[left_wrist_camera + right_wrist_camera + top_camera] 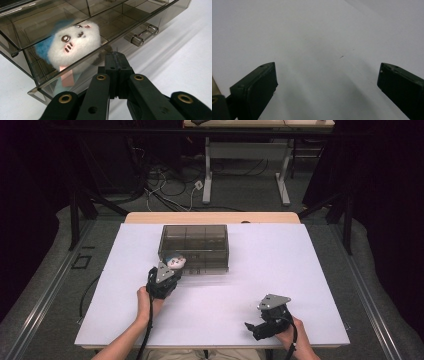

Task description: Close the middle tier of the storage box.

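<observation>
We see the plush toy (72, 46) only through the smoky drawer (107, 37) wall, its lower body blurred, while the organizer's (50, 22) upper part runs off the frame's top edge.

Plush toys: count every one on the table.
1. The plush toy lies in the open drawer of the smoky plastic box, just ahead of the left hand-held gripper. Others could hide behind the tinted walls.

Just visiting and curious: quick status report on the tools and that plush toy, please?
Left tool shut, empty, at the open drawer's front. Right tool open, idle over the table. Plush toy lying in the drawer. Nothing in the way.
</observation>
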A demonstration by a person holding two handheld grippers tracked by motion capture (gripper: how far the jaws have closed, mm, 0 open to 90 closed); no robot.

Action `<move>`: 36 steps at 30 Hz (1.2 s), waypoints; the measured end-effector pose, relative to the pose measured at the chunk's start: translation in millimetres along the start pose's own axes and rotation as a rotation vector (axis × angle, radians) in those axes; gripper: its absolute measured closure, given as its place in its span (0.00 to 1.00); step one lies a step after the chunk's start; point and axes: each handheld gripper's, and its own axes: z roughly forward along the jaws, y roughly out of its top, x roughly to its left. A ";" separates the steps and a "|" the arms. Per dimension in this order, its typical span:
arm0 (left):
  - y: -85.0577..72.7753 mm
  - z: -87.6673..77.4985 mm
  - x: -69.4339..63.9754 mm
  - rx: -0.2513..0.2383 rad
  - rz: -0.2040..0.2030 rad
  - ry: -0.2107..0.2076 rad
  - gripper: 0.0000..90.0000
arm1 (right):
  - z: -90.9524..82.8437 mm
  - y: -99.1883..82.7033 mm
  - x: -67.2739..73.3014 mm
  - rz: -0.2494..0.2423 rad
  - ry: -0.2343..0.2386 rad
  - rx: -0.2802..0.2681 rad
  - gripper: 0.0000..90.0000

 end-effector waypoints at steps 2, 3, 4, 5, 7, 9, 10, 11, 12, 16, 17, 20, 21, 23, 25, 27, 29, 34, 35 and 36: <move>-0.3 0.1 0.9 -0.002 -0.001 0.004 1.00 | 0.0 0.0 0.0 0.000 0.000 0.000 0.03; -0.3 0.1 1.6 -0.002 0.000 0.005 1.00 | 0.0 0.0 0.0 0.000 0.000 0.000 0.03; -0.6 0.0 2.2 -0.004 -0.003 0.014 1.00 | -0.1 0.0 0.1 0.000 -0.001 -0.001 0.03; -0.9 0.2 4.1 -0.007 -0.008 0.021 1.00 | -0.1 0.0 0.1 0.000 -0.001 -0.001 0.03; -1.1 1.6 6.6 -0.010 -0.026 0.023 1.00 | -0.1 0.1 0.1 0.000 -0.001 -0.001 0.03; -1.9 3.4 9.0 -0.011 -0.032 0.031 1.00 | -0.2 0.1 0.1 0.001 0.000 -0.001 0.03; -2.3 4.1 9.8 -0.010 -0.036 0.032 1.00 | -0.3 0.0 0.0 0.000 -0.001 -0.001 0.03; -2.8 4.8 11.1 -0.008 -0.042 0.036 1.00 | -0.4 0.0 0.0 0.001 -0.001 -0.001 0.03; -3.1 5.2 11.8 -0.009 -0.043 0.040 1.00 | 0.1 -0.2 0.2 0.005 -0.004 -0.009 0.03; -3.2 5.6 13.0 -0.014 -0.049 0.042 1.00 | 0.2 -0.4 0.2 0.013 -0.001 -0.010 0.03; -3.1 5.8 13.1 -0.013 -0.049 0.042 1.00 | -0.6 -0.1 0.1 0.012 -0.001 0.000 0.03; -2.7 7.1 13.8 -0.020 -0.049 0.049 1.00 | -0.5 0.1 0.0 0.003 -0.004 -0.004 0.03; -2.3 7.4 14.6 -0.022 -0.049 0.054 1.00 | -0.6 0.1 0.1 0.004 -0.003 -0.004 0.03; -2.0 8.6 15.5 -0.031 -0.052 0.058 1.00 | -0.8 0.0 0.2 0.011 -0.002 0.001 0.03; -1.7 10.0 16.1 -0.033 -0.061 0.059 1.00 | -0.6 0.1 -0.5 0.006 -0.001 -0.001 0.03; -1.2 11.7 16.9 -0.036 -0.064 0.063 1.00 | -0.7 0.1 -0.5 0.007 -0.002 -0.001 0.03; -0.7 13.2 17.7 -0.038 -0.057 0.071 1.00 | -0.6 0.1 -0.4 0.007 -0.002 -0.001 0.03; -0.2 16.9 18.7 -0.041 -0.063 0.079 1.00 | -0.4 -0.3 0.1 0.016 -0.005 -0.004 0.03; 0.0 17.6 19.3 -0.044 -0.064 0.080 1.00 | -0.5 -0.3 0.0 0.015 -0.005 -0.004 0.03; 0.0 17.9 19.8 -0.046 -0.067 0.081 1.00 | -0.5 -0.3 -0.1 0.015 -0.004 -0.007 0.03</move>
